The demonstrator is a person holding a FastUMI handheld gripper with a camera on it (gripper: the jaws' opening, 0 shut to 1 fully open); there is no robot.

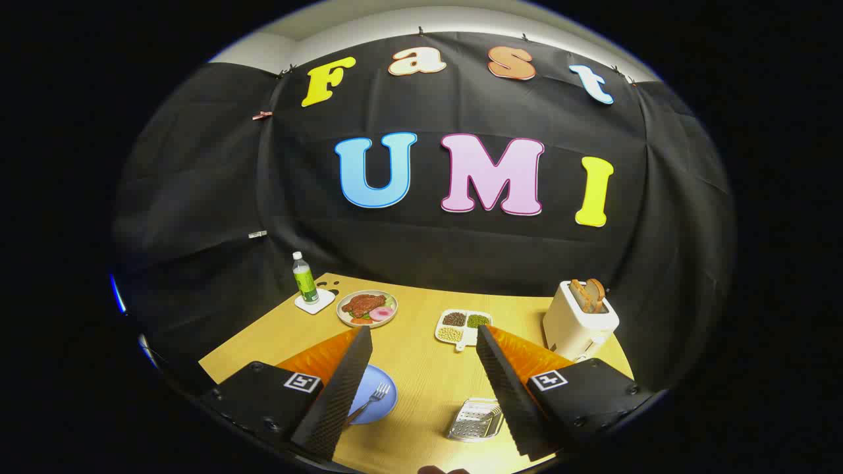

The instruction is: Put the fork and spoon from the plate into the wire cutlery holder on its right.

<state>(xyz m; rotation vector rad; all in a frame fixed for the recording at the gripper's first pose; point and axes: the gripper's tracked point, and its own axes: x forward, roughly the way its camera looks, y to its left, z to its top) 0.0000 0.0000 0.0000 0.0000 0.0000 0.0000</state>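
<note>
Gripper view: yellow wooden table [421, 375]; tongs [421, 339] wide apart, empty; black cloth wall [197, 197].

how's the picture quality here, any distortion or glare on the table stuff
Gripper view: strong fisheye bending at the table edges; light even, soft glare on the wire cutlery holder; fork on the blue plate sharp; open gripper fingers hide part of both.

Place: a staged recording booth dressed as a dining spot, not a real home.
Wall: black cloth [461, 250] pinned up behind the scene, pale room wall above it.
Table: small wooden table [421, 368] set against the cloth.
Kitchen props: toaster [579, 322] with bread, plate of food [367, 307], divided dish of beans [463, 326], bottle [304, 278] on a coaster.
Rig: fingers carrying square printed markers [301, 382].
</note>
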